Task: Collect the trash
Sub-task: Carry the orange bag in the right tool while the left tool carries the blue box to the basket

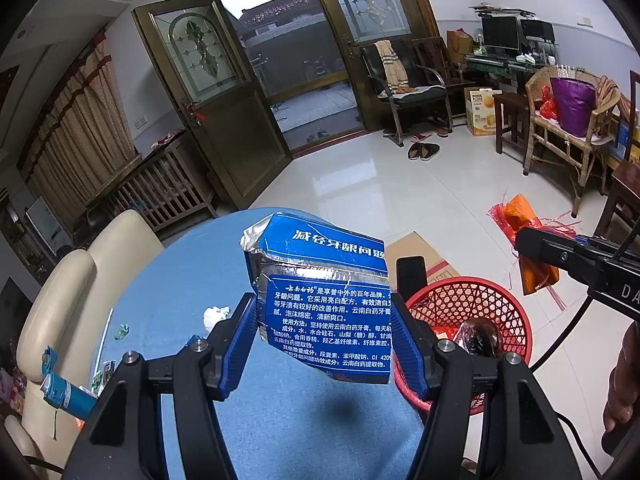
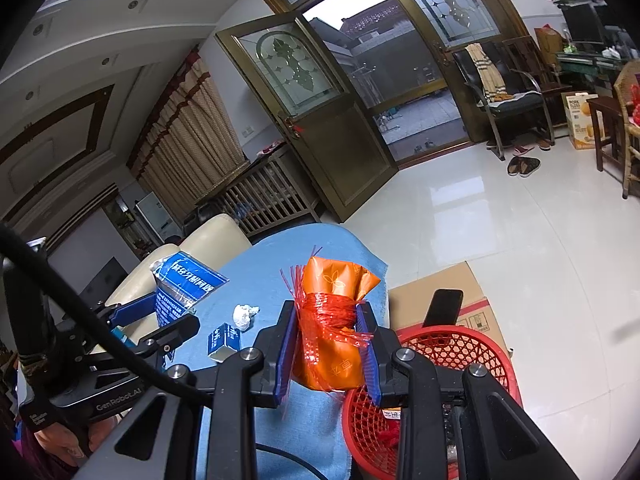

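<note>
My left gripper [image 1: 322, 328] is shut on a crumpled blue and silver toothpaste box [image 1: 320, 292], held above the blue table [image 1: 192, 272]; the box shows in the right wrist view [image 2: 184, 288] too. My right gripper [image 2: 328, 344] is shut on an orange packet wrapped in red plastic strips [image 2: 332, 320], held over the table's right edge, next to the red mesh basket [image 2: 472, 356]. The packet [image 1: 528, 240] and basket [image 1: 480, 304] also show in the left wrist view. The basket holds some trash [image 1: 476, 336].
On the table lie a crumpled white tissue [image 2: 244, 314], a small blue and white box [image 2: 224, 340] and a blue tube [image 1: 68, 394]. A cardboard box [image 2: 452, 292] with a black phone [image 2: 444, 306] stands behind the basket. A cream chair [image 1: 76, 280] is left of the table.
</note>
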Motion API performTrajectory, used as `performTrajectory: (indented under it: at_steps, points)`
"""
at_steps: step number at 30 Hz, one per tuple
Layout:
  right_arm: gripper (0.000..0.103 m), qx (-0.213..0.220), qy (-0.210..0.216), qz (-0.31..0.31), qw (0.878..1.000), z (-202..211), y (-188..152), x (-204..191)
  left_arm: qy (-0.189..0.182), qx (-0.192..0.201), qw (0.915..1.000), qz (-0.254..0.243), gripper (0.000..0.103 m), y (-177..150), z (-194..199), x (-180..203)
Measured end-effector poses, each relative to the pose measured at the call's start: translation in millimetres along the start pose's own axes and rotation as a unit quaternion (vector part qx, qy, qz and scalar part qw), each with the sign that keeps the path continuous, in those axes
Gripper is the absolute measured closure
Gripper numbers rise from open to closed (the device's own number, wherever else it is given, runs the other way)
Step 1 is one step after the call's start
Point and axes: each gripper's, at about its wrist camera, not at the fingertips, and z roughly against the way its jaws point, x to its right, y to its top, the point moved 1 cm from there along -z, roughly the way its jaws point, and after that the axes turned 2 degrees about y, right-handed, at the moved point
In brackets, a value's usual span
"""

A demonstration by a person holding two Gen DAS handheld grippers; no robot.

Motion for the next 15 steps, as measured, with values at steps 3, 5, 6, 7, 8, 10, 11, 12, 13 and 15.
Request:
performTrajectory:
  at_steps: [3,5,6,7,8,10,11,12,13,15]
  points:
    - [0.071,-0.001,-0.002,-0.004,1.0,-1,0,1,-0.003,-0.002,1.0,-0.002,0.037,-1,-3,1]
    - [0.071,-0.002,-0.004,-0.006,1.0,-2,-1,3,-0.004,-0.003,1.0,-0.004,0.037,-2,-4,2]
    - [0.071,-0.002,-0.005,-0.008,1.0,-2,-1,4,-0.005,-0.003,1.0,-0.004,0.037,-2,-5,2]
    - [0.071,-0.003,-0.005,-0.01,1.0,-2,-1,5,-0.006,-0.004,1.0,-0.005,0.037,-1,-5,3]
    - [0.071,-0.003,-0.005,-0.011,1.0,-3,0,6,-0.007,-0.005,0.9999,-0.006,0.037,-2,-6,4]
    - [0.071,-0.003,-0.008,-0.014,1.0,-3,0,7,-0.009,-0.006,0.9999,-0.008,0.037,-3,-8,2]
    - [0.071,-0.004,-0.008,-0.015,1.0,-4,0,9,-0.01,-0.006,0.9999,-0.009,0.037,-3,-8,2]
    - [0.071,-0.004,-0.009,-0.017,1.0,-5,0,11,-0.011,-0.008,0.9999,-0.009,0.037,-3,-9,2]
    - [0.071,-0.004,-0.01,-0.018,1.0,-5,-1,11,-0.012,-0.009,0.9998,-0.01,0.037,-3,-10,1]
    - [0.071,-0.004,-0.012,-0.022,1.0,-6,-1,14,-0.013,-0.01,0.9998,-0.012,0.037,-3,-11,3]
